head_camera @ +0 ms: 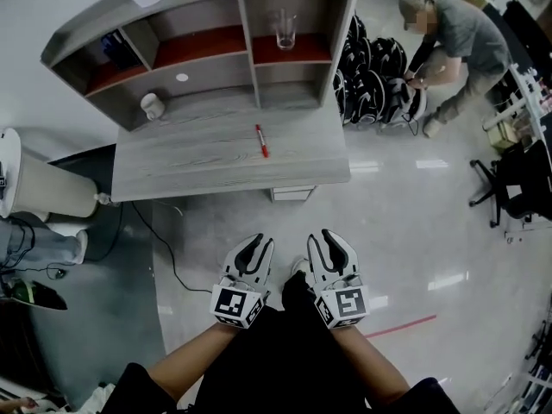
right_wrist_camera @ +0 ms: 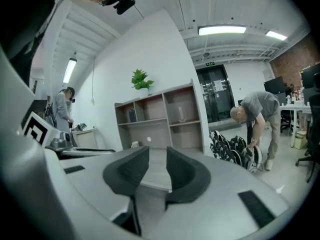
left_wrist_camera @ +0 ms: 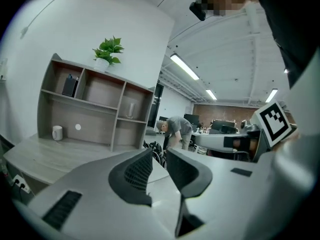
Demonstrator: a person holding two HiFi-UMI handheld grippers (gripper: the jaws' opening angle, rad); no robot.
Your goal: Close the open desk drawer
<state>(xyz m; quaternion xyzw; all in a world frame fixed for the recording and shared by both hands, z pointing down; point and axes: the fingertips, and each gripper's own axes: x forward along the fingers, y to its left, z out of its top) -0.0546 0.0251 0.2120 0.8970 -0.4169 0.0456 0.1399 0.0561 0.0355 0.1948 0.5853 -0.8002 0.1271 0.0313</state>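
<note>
Facing the grey wood-grain desk [head_camera: 216, 158], I see its white drawer [head_camera: 291, 194] jutting from under the near edge, right of centre. Glossy floor [head_camera: 388, 222] separates it from my left gripper [head_camera: 257, 245] and right gripper [head_camera: 330, 241], both empty, jaws narrowly parted.

The pale, boxy desk drawer [head_camera: 291, 194] juts slightly out from under the near edge of the grey wood-grain surface [head_camera: 198, 158], toward its right end.
</note>
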